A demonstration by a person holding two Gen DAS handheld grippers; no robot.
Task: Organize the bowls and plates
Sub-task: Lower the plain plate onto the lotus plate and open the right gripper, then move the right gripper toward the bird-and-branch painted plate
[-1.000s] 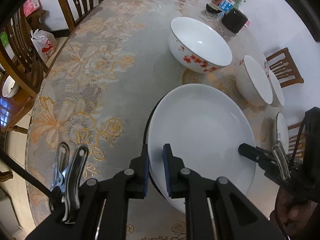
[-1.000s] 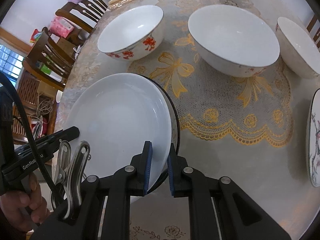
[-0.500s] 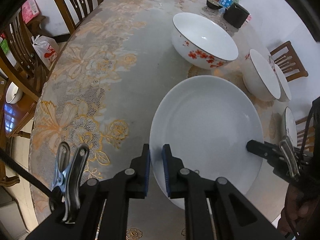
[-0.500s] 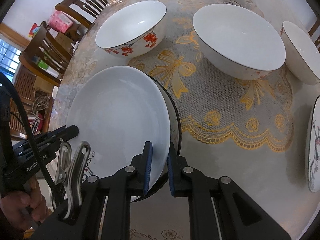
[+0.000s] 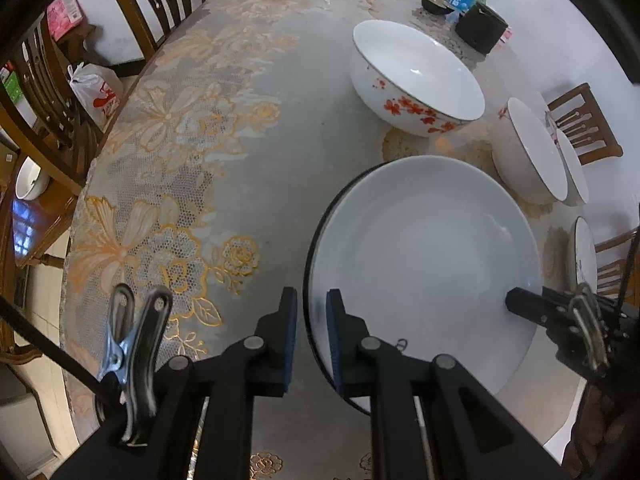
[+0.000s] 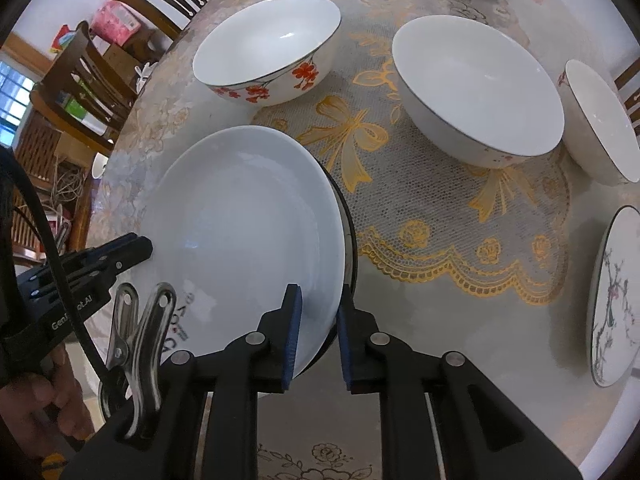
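Opening tools (image 5: 311, 320) astride plate (image 5: 424, 248) rim

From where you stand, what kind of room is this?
Most likely a home dining room: a large table under a floral lace cloth, wooden dining chairs around it, and white bowls set out.

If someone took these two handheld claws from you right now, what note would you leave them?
Left gripper: jaws opening, rim of the white plate between them.
Right gripper: jaws opening, astride the opposite rim.
Done: white plate lies on the black-rimmed plate on the table.
Left: red-flowered bowl, big white bowl, small bowl and branch-painted plate stand separate; probably stack them next.
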